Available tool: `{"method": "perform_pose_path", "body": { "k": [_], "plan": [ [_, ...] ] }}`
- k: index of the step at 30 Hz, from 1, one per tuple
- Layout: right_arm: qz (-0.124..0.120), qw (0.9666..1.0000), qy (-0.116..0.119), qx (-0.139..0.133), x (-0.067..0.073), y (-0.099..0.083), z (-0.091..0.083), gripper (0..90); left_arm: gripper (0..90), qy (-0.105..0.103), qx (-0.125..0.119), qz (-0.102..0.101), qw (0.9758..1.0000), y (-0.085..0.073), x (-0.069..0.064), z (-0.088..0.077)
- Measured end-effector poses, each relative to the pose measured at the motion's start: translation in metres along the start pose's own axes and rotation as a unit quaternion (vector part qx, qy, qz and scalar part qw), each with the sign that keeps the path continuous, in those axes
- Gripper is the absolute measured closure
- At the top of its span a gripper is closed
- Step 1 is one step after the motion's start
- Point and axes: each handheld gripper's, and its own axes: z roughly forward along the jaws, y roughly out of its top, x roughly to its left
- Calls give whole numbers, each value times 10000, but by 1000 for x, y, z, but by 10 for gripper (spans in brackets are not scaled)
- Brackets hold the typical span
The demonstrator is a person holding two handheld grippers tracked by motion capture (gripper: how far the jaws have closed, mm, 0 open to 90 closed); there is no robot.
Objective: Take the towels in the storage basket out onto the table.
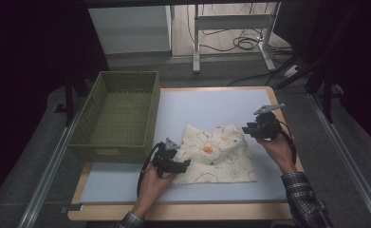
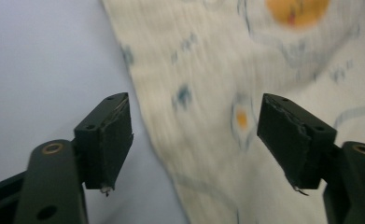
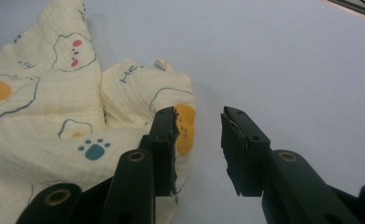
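Fig.: two hand-held grippers at a printed cloth on a table, seen from above and along each gripper.

Edges & room. I see the table [image 1: 211, 102] with its pale top bare behind the cloth, and a strip of bare top in front of it too. Basket [image 1: 119, 116], green, sits at the table's left edge, its near right corner close to my left gripper [image 1: 185, 165]. Cloth [image 1: 216, 154] lies centre-right; its front edge runs straight, its back part is rumpled w/ a raised fold. Right gripper [image 1: 245, 129] sits close to the table's right edge.

Writing. In the right gripper view the cloth [image 3: 54, 116] reads "He…" on the fold and "Hi" low at left; other print: a face outline w/ pink cheeks, a blue paw, orange discs. No brand legible.

Cloth vs jaws. Left gripper [image 2: 196, 140]: jaws apart, pads bare, nothing pinched; the cloth's [image 2: 227, 93] left edge passes below the gap, table top under the left jaw, cloth under the right. Picture blurred. Right gripper [image 3: 199, 149]: jaws part-open, gap empty over bare table; the fold's corner w/ an orange patch lies just behind the left jaw; contact w/ it I cannot tell.
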Motion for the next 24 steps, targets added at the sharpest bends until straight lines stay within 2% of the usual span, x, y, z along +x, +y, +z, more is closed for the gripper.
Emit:
{"method": "perform_pose_path", "body": {
  "k": [2, 3, 4, 5, 6, 8, 9, 10, 12, 13, 14, 15, 16, 17, 18, 19, 20, 21, 22, 23, 24],
  "plan": [
    [-32, 10000, 24, -6, 1, 1, 2, 642, 325, -25, -40, -68, 10000, 15, 3, 4],
    [-43, 10000, 57, -8, 3, 4, 7, 631, 351, 31, -5, -119, 9999, 31, 8, 10],
    [-43, 10000, 57, -8, 3, 4, 7, 631, 362, 31, -5, -119, 9999, 31, 8, 10],
    [-78, 9999, 66, 3, 4, 7, 11, 610, 370, 93, 62, -164, 9998, 45, 15, 19],
    [-78, 9999, 66, 3, 4, 7, 11, 610, 372, 93, 62, -164, 9998, 45, 15, 19],
    [-113, 9999, 98, 37, 4, 12, 21, 580, 377, 289, 150, -219, 9992, 59, 28, 36],
    [-113, 9999, 98, 37, 4, 12, 21, 580, 372, 289, 150, -219, 9992, 59, 28, 36],
    [-94, 9998, 167, 95, 4, 13, 30, 555, 367, 371, 227, -304, 9986, 64, 38, 48],
    [-89, 9995, 210, 200, 5, 13, 38, 542, 369, 454, 363, -312, 9978, 65, 46, 61],
    [-95, 9994, 247, 240, 5, 13, 43, 542, 378, 433, 430, -380, 9974, 64, 48, 68],
    [-95, 9994, 247, 240, 5, 13, 43, 542, 401, 433, 430, -380, 9974, 64, 48, 68],
    [-46, 9989, 323, 339, 6, 10, 51, 577, 448, 398, 479, -392, 9973, 63, 50, 73],
    [-46, 9985, 339, 438, 7, 8, 55, 637, 475, 209, 305, -375, 9986, 61, 51, 75],
    [-111, 9981, 341, 506, 8, 6, 58, 729, 605, 40, 257, -398, 9989, 60, 50, 76],
    [-111, 9981, 341, 506, 8, 6, 58, 729, 711, 40, 257, -398, 9989, 60, 50, 76],
    [-273, 9973, 400, 559, 11, 3, 58, 860, 854, -98, 264, -276, 9992, 61, 47, 74],
    [-289, 9972, 395, 572, 12, 3, 57, 867, 864, 54, 229, -120, 9997, 63, 45, 70],
    [-289, 9972, 395, 572, 12, 3, 57, 867, 873, 54, 229, -120, 9997, 63, 45, 70],
    [-316, 9975, 330, 547, 12, 4, 52, 870, 873, 123, 53, -43, 9999, 67, 44, 62],
    [-365, 9990, 103, 238, 11, 10, 33, 871, 874, 320, -443, -85, 9985, 77, 44, 42],
    [-365, 9990, 103, 238, 11, 10, 33, 871, 871, 320, -443, -85, 9985, 77, 44, 42]
  ]
}}
